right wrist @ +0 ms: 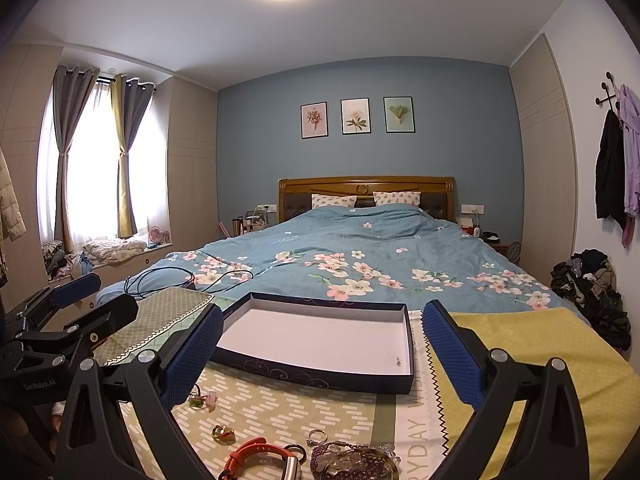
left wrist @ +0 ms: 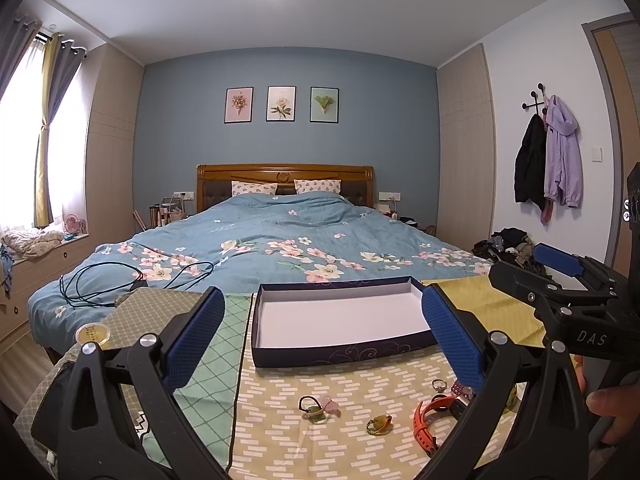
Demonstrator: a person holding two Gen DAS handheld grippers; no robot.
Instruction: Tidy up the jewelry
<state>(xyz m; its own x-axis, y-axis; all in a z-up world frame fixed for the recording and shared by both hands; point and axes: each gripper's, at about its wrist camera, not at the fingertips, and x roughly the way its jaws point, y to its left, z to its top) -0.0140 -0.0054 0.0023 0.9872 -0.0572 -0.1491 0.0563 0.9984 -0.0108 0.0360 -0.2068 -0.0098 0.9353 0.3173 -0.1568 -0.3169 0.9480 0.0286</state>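
A shallow dark-blue box (left wrist: 344, 350) with a white inside stands empty on the patterned cloth; its near wall (right wrist: 312, 374) also faces the right wrist view. In front of it lie a green ring with a pink flower (left wrist: 316, 406), a yellow-green ring (left wrist: 379, 425), a silver ring (right wrist: 317, 437), an orange watch band (right wrist: 256, 456) and a purple beaded bracelet (right wrist: 352, 460). My left gripper (left wrist: 324, 304) is open above the jewelry, holding nothing. My right gripper (right wrist: 324, 314) is open too, empty, beside the left one (right wrist: 96, 296).
A round gold tin (left wrist: 94, 334) sits on the cloth at the left. Behind the box is a bed with a blue floral cover and dark cables (left wrist: 120, 280). A yellow cloth (right wrist: 540, 352) covers the right side. A clothes pile (right wrist: 592, 288) lies by the right wall.
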